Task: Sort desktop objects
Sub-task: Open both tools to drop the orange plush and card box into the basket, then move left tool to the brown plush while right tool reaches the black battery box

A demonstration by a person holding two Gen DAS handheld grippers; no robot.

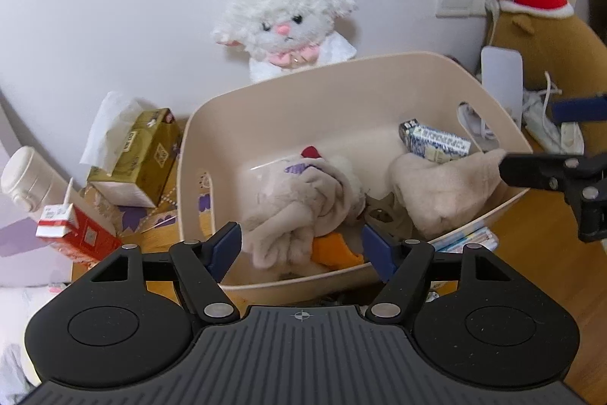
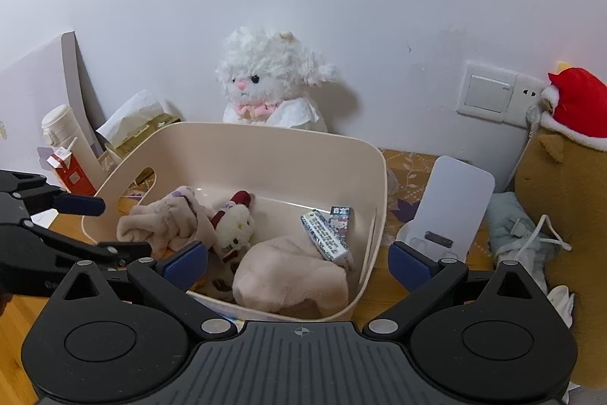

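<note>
**A:** Left wrist view: left gripper (image 1: 301, 247) is spread wide and empty over the near rim of the beige bin (image 1: 341, 71). Right gripper (image 2: 297, 262) same, released. Guessing both just hover after a drop-off?

**B:** Probably. Crumpled beige cloth (image 1: 299, 204) lies inside the bin; an orange thing under it is mostly hidden. White plush (image 1: 284, 21) sits behind the bin.

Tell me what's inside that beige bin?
The bin holds a crumpled beige cloth, a small white cat plush, a pink plush, a small carton lying on it, and something orange. Whatever lies beneath them is covered.
</note>
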